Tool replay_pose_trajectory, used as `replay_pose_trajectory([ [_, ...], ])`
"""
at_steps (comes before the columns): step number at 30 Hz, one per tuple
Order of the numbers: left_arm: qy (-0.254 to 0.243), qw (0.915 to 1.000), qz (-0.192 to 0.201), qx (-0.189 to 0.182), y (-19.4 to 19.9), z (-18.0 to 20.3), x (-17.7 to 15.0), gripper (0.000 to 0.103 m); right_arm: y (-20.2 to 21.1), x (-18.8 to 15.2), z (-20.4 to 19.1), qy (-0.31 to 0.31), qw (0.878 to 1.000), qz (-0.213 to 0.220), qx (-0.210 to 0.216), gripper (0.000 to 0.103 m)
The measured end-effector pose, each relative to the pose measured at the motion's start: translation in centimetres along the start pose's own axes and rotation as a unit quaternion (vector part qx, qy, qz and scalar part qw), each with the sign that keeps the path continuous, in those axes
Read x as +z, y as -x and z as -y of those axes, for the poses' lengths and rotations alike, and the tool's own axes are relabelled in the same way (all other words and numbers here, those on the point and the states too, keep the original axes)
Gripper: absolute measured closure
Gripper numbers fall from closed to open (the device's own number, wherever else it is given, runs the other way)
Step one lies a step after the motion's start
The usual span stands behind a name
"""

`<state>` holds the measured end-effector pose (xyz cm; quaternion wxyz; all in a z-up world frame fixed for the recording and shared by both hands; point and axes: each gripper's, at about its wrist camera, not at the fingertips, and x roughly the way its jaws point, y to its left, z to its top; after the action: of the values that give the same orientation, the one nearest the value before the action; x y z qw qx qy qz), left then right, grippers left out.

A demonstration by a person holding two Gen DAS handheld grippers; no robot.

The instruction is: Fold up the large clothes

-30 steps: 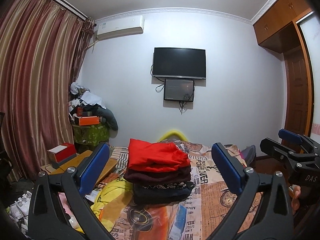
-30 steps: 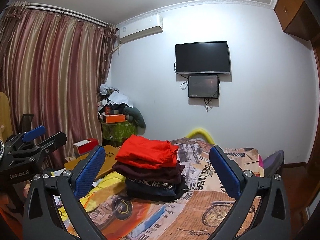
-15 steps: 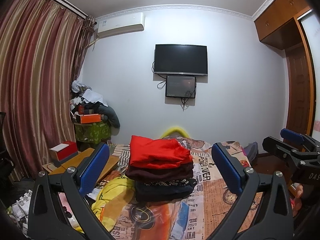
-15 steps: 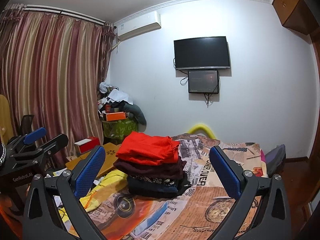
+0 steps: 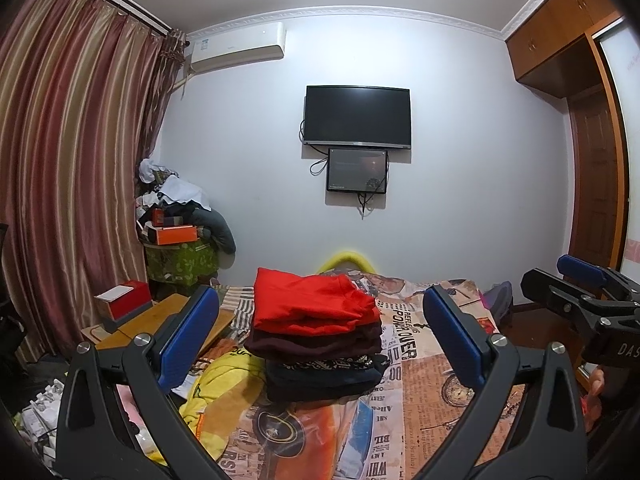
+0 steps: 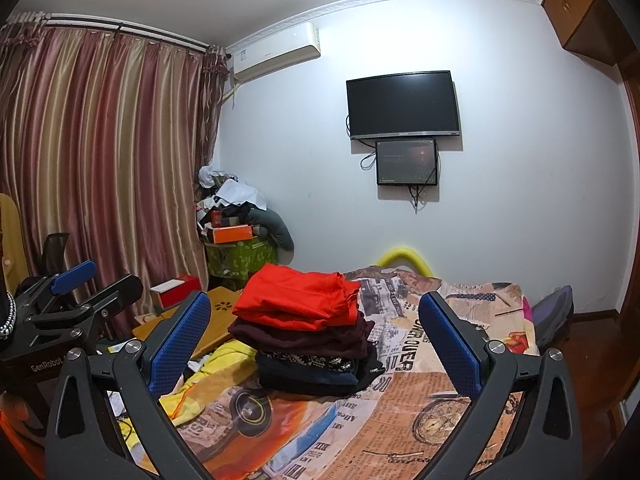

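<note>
Each black tool (image 5: 320,336) carries blue ridged pads (image 5: 188,338) and silver screws.

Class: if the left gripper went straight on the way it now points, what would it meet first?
Probably the stack of folded clothes on the bed: it lies centred between the open left gripper fingers. Depth is unclear.

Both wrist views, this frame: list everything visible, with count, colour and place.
folded clothes stack: one; red on top, maroon, patterned, dark below; on the bed
bedspread: one, orange newspaper print, covers bed
yellow garment: one, unfolded, left of stack
wooden board: one, tan, bed's left side
red box: one, white lid, on board
clutter pile: one, mixed, corner by curtain
curtain: striped red-gold, left
television: one, black, wall
small screen: one, under television
air conditioner: one, white
wardrobe: brown, right
left gripper: open, empty
right gripper: open, empty
</note>
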<state>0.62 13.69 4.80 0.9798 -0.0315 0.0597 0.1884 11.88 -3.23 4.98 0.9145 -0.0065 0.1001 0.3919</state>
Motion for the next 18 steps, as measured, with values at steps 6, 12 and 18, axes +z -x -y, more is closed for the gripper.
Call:
replay_pose_trajectory([
  [6, 0.001, 1.0000, -0.003, -0.003, -0.25, -0.09, -0.02, 0.000, -0.05, -0.05, 0.06, -0.002, 1.000, -0.001, 0.001, 0.000],
  [12, 0.003, 0.9999, -0.007, -0.007, -0.43, -0.34, -0.06, 0.000, -0.09, -0.03, 0.07, -0.002, 1.000, -0.003, 0.002, 0.000],
  [18, 0.006, 0.9998, -0.013, -0.013, -0.70, -0.46, -0.11, 0.000, -0.13, -0.06, 0.07, -0.003, 1.000, -0.003, 0.002, 0.000],
])
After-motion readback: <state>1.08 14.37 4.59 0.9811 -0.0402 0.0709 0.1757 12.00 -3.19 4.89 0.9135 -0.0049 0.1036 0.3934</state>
